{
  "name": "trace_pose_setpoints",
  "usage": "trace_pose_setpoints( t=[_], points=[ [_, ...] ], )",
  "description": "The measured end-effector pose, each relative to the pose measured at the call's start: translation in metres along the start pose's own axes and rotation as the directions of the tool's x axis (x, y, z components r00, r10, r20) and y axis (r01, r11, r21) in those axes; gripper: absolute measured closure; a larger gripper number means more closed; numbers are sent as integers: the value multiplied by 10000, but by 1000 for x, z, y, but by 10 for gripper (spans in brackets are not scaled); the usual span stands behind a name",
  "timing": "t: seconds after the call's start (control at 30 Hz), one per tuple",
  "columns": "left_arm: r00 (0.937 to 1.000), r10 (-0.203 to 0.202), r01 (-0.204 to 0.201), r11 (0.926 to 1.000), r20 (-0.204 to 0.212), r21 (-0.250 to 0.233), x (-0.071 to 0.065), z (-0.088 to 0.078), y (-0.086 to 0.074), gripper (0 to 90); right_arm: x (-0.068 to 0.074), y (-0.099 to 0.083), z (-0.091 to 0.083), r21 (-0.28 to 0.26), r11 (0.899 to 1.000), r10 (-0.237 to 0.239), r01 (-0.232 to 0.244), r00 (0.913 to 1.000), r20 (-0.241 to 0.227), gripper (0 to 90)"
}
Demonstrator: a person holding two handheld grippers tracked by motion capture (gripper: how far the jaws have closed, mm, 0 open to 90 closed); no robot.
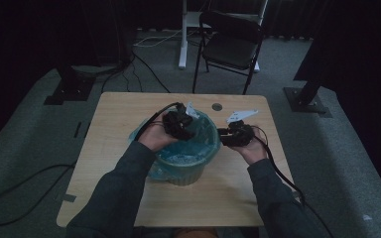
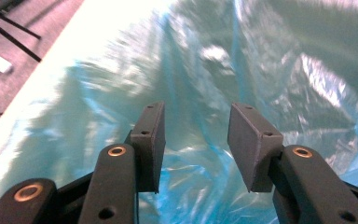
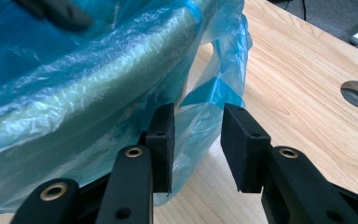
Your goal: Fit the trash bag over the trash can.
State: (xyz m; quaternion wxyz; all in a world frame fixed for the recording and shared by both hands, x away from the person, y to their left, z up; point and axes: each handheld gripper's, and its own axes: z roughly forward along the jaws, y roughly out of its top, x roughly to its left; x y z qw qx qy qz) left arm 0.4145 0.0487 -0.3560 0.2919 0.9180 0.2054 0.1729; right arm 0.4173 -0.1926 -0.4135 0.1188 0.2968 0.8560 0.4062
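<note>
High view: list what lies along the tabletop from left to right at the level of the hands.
Bare light wooden table → left tool over the round bin lined with a blue plastic bag → right tool.

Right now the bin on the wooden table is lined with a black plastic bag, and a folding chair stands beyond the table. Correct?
Not quite. The bag lining the bin is translucent blue, as the right gripper view shows; the chair does stand beyond the table.
</note>
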Motion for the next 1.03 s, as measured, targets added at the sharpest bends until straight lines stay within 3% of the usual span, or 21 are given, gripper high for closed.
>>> trace_pose_setpoints(
  t=[0.17,0.3,0.53,0.63,0.83,0.93,1.03],
  points=[
    [9969,-586,525,9925,-528,-1100,9,-23,-7,565,-1,-1,-1,-55,10000,22,-22,10000,39,646],
    [9915,-1083,920,9756,-724,-1995,15,-41,-15,565,-2,-3,-2,-85,9999,69,-69,10000,40,646],
    [9805,-1644,1315,9561,-1078,-2620,26,-60,-28,565,-2,-3,-3,-105,9999,80,-80,10000,31,646],
    [9744,-1950,1530,9396,-1115,-3062,28,-66,-35,565,-2,-3,-3,-105,9999,92,-92,10000,36,646],
    [9643,-2301,1767,9276,-1309,-3290,31,-70,-51,562,-3,-4,-3,-104,9999,97,-97,9999,58,646],
    [9582,-2573,1984,9124,-1248,-3580,33,-74,-60,562,-4,-4,-4,-125,9998,123,-122,9999,77,644],
    [9466,-2947,2258,8954,-1306,-3838,36,-79,-70,556,-5,-4,-4,-164,9998,118,-116,9999,73,632]
  ],
)
